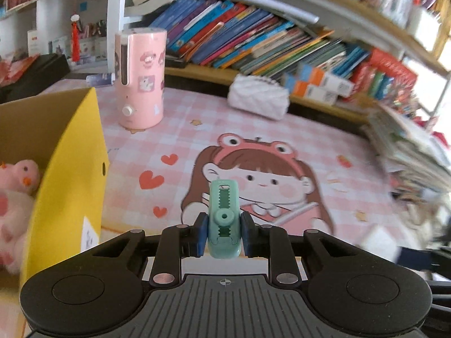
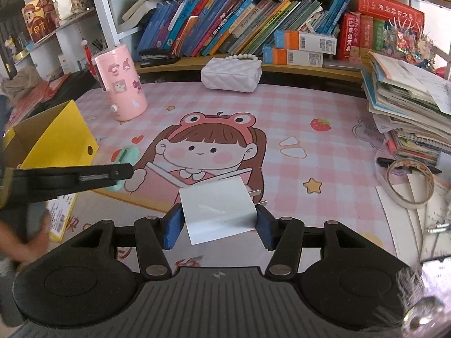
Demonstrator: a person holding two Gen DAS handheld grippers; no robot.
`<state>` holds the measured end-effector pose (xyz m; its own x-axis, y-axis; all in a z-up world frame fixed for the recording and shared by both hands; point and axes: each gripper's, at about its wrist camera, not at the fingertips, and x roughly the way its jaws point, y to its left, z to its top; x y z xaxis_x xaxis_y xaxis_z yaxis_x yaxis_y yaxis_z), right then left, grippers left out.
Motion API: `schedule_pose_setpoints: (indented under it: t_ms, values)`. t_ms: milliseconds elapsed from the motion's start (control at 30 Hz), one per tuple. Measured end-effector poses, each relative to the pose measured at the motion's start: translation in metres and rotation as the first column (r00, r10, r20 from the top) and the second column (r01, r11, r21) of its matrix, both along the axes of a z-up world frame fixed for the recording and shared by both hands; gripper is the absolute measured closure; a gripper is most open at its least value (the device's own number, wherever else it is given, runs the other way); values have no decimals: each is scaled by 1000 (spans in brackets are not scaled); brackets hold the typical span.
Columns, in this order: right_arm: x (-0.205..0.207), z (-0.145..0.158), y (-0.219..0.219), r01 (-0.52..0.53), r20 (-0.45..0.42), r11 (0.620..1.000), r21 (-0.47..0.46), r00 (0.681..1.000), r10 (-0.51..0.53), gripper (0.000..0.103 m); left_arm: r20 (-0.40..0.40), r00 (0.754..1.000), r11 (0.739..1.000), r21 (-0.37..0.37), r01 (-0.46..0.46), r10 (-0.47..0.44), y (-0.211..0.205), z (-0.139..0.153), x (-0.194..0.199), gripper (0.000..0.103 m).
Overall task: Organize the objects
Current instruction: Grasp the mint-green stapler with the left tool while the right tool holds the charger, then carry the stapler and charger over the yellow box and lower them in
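Mint-green clip (image 1: 224, 219) is pinched between the left gripper (image 1: 224, 235)'s blue pads, lifted above the pink cartoon desk mat (image 1: 282, 129). White plug adapter (image 2: 218, 211) is clamped by the right gripper (image 2: 220, 225). Yellow box (image 1: 73, 169) stands left.

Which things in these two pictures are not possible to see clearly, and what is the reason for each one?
- Yellow box, left wrist view: the picture's left edge cuts it, so only pink plush toys show inside.
- Book pile, left wrist view: blurred, titles unreadable.
- Green clip, right wrist view: the left hand-held gripper covers most of it.
- White charger, right wrist view: its underside is hidden.
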<state>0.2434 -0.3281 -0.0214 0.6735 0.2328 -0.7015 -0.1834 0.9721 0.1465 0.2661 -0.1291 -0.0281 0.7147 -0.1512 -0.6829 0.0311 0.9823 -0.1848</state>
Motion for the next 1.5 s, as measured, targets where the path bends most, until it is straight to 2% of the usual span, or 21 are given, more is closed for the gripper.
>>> schedule_pose_setpoints:
  t_ms: [200,467,800,1133,1500]
  values:
    - [-23,2,20,14,-3,1000,-17,1000,-14,51,22,1000,999,-42,23,-22,19,17,-44,80]
    - [-56,2,59,12,-14,1000,-21,1000,-12,51,22,1000,999,-42,6,-5,55,20,-92,80]
    - [-104,1,128,-93,-35,995,-29,995,92,51,-29,995,993,-67,-97,95,118,14,-155,80]
    - [-146,2,182,-155,-40,988,-16,987,154,51,-31,990,988,-65,-142,141,165,17,-202,80]
    - [-180,2,216,-166,-29,986,-8,986,166,51,-11,988,986,-65,-152,152,195,21,-236,80]
